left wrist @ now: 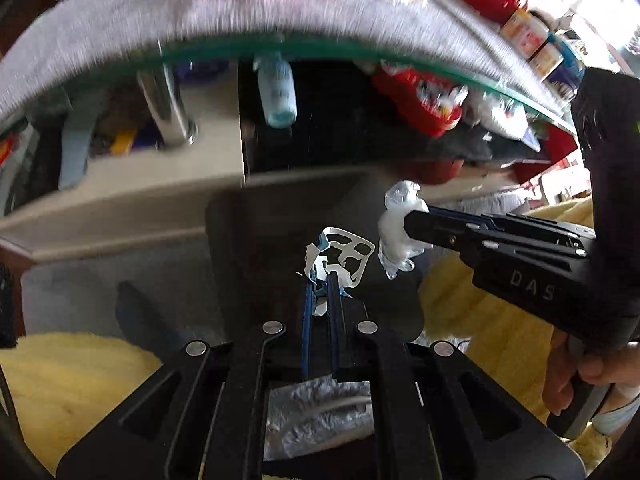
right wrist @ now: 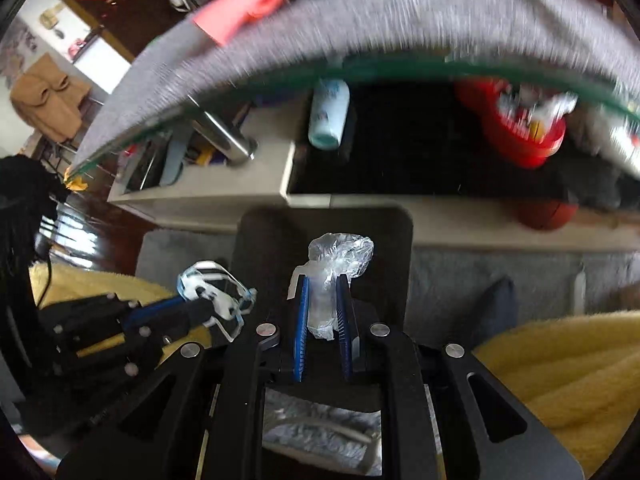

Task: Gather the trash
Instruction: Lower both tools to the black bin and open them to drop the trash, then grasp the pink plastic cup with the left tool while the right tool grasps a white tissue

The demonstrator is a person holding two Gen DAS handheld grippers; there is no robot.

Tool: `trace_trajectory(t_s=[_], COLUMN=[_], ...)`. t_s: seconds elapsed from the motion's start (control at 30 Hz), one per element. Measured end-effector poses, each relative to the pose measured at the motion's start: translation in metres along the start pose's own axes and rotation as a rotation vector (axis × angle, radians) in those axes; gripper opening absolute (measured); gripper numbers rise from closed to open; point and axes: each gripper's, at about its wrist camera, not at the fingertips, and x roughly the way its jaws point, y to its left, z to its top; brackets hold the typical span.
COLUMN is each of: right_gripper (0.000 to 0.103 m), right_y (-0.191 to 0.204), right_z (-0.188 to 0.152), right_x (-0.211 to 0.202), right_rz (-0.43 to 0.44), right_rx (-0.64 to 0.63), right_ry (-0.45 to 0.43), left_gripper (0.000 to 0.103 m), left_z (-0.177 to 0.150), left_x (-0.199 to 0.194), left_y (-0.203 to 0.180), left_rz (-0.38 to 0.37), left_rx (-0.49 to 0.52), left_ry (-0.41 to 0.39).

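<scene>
we carried two scraps toward the bin.
left gripper point(left wrist: 322, 280) clamped a wrapper point(left wrist: 344, 254), right gripper point(right wrist: 324, 300) clamped film point(right wrist: 340, 260), the black bin point(right wrist: 280, 240) just beyond both.

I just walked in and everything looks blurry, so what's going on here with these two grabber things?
A person is collecting trash with a handheld gripper in each hand. The left gripper is shut on a torn white plastic scrap, and the right gripper is shut on a crumpled clear plastic wrapper. Both hang over a dark bin beside a glass-topped table.
</scene>
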Motion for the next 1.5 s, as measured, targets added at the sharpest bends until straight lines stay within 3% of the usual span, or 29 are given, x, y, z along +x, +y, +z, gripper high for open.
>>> trace_trajectory(t_s=[0.23,0.27,0.33,0.5,0.57,0.67,0.77,0.8,0.87,1.03,1.33,1.5], right_gripper=[0.022,0.026,0.045,0.048,0.055,0.073,0.078,0.079,0.079,0.079,0.077,0.056], right_y=[0.003,0.005,0.006,0.003,0.0,-0.003,-0.005,-0.005,-0.007,-0.014,-0.03,-0.03], right_z=[0.001,0.004,0.004,0.008,0.013,0.02,0.028,0.029,0.037,0.066,0.135,0.161], right_x=[-0.004,-0.003,-0.005,-0.013,-0.02,-0.032,-0.049,-0.052,-0.063,-0.093,-0.102,-0.083], right_rz=[0.0,0.003,0.003,-0.001,-0.012,-0.038,-0.067,-0.073,-0.085,-0.12,-0.133,-0.113], right_rx=[-0.005,-0.005,-0.005,0.008,0.016,0.025,0.022,0.018,0.012,0.005,0.028,0.024], right_ry=[-0.004,-0.004,-0.008,-0.026,-0.048,-0.09,-0.139,-0.148,-0.175,-0.264,-0.357,-0.342], left_gripper=[0.014,0.02,0.025,0.038,0.049,0.055,0.065,0.067,0.082,0.089,0.09,0.088], left_z=[-0.004,-0.004,-0.004,-0.001,0.001,0.005,0.011,0.013,0.018,0.042,0.112,0.146], left_x=[0.014,0.014,0.012,0.002,-0.002,-0.011,-0.021,-0.024,-0.035,-0.065,-0.083,-0.075], left_y=[0.004,0.004,0.004,0.005,0.005,0.007,0.01,0.011,0.012,0.015,0.02,0.017], left_rz=[0.009,0.009,0.009,0.015,0.013,0.02,0.037,0.041,0.055,0.08,0.118,0.113], left_rx=[-0.009,-0.01,-0.012,-0.017,-0.017,-0.017,-0.012,-0.009,0.001,0.025,0.053,0.071], left_ry=[0.035,0.034,0.028,0.005,-0.004,-0.024,-0.051,-0.059,-0.084,-0.169,-0.274,-0.297])
